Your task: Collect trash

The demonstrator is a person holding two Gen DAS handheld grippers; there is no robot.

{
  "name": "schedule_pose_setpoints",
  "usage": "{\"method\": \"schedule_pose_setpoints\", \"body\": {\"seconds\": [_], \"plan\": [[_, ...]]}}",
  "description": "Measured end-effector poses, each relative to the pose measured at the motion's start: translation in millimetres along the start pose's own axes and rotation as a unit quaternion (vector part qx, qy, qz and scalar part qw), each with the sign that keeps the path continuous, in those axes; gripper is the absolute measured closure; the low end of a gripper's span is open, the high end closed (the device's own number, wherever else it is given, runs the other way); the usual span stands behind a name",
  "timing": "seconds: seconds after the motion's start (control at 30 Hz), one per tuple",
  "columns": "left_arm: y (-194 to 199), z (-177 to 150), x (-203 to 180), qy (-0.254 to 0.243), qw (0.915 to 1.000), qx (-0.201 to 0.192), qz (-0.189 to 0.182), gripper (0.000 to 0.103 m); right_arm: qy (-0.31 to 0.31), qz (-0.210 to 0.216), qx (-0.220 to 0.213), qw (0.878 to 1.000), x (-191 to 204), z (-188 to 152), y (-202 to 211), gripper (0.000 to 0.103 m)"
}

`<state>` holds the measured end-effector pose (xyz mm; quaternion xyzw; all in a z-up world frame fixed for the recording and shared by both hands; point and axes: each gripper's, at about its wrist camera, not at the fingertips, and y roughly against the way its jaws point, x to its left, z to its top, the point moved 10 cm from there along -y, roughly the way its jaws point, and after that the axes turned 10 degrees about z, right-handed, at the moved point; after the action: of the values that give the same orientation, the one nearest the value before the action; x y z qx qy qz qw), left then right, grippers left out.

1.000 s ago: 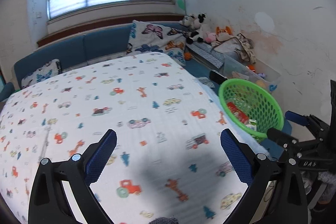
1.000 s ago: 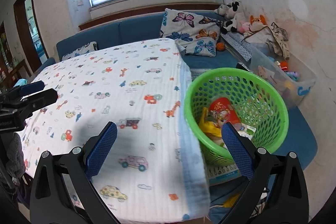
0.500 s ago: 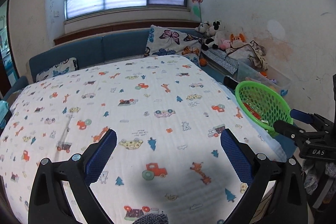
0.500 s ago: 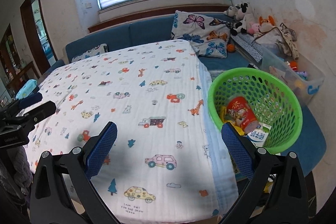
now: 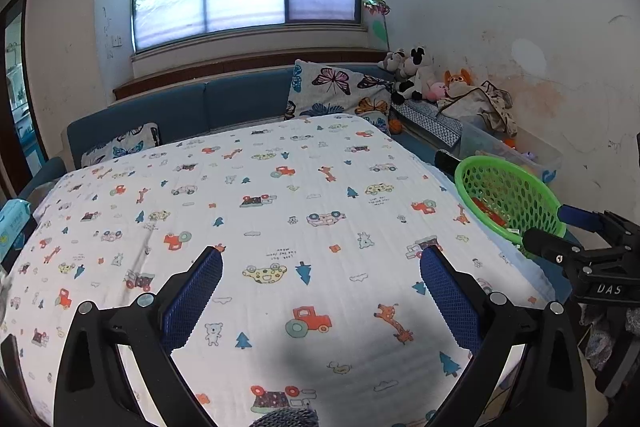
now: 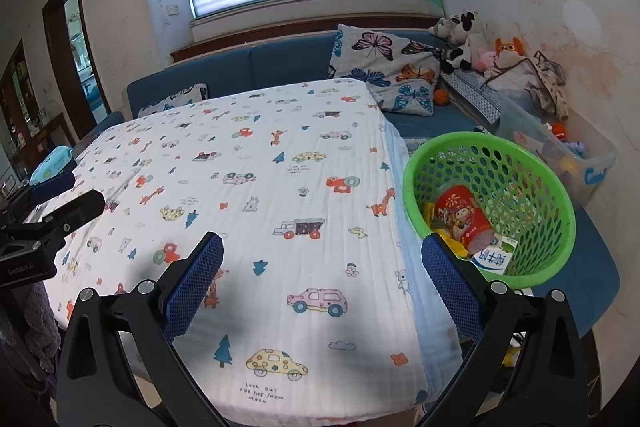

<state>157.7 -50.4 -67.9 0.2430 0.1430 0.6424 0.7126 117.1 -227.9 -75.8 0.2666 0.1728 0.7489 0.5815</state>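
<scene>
Both grippers hung with their jaws spread wide and nothing between the blue pads: the left gripper [image 5: 320, 281] over the near middle of the table, the right gripper [image 6: 322, 267] over the table's near right part, close to its edge. The printed cloth [image 5: 280, 195] covering the table showed no litter anywhere in either view; only its cars, giraffes and trees broke the white. What trash could be seen lay already in the green basket [image 6: 556, 211], which stood just beside the table's right edge on the blue bench: a red snack tube [image 6: 462, 217], something yellow [image 6: 452, 241] under it, and a small white carton [image 6: 494, 259] against the near wall. Judged from that, the collecting looked finished or nearly so, and the step in hand seemed a pause or a final check rather than a reach for anything. A blue packet [image 6: 54, 163] sat at the table's far left corner, though whether it counted as trash could not be told. Any next move would call for scanning the left edge and corners for leftovers, and otherwise for simply drawing both tools clear of the basket.
</scene>
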Motion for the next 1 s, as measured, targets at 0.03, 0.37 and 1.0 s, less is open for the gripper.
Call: {"method": "schedule_pose_setpoints", "body": {"seconds": [0.03,0.37,1.0], "plan": [[1,0,0,-0.001,1.0,-0.001,0.002,0.007,0.0,0.0,-0.001,1.0,0,0,1,0.004],[5,0,-1,-0.002,1.0,-0.007,0.007,0.007,0.003,-0.002,-0.008,1.0,1,2,8,0.004],[9,-1,3,0.001,0.9998,-0.011,0.013,0.007,0.004,-0.001,-0.013,1.0,3,3,11,0.004]]}}
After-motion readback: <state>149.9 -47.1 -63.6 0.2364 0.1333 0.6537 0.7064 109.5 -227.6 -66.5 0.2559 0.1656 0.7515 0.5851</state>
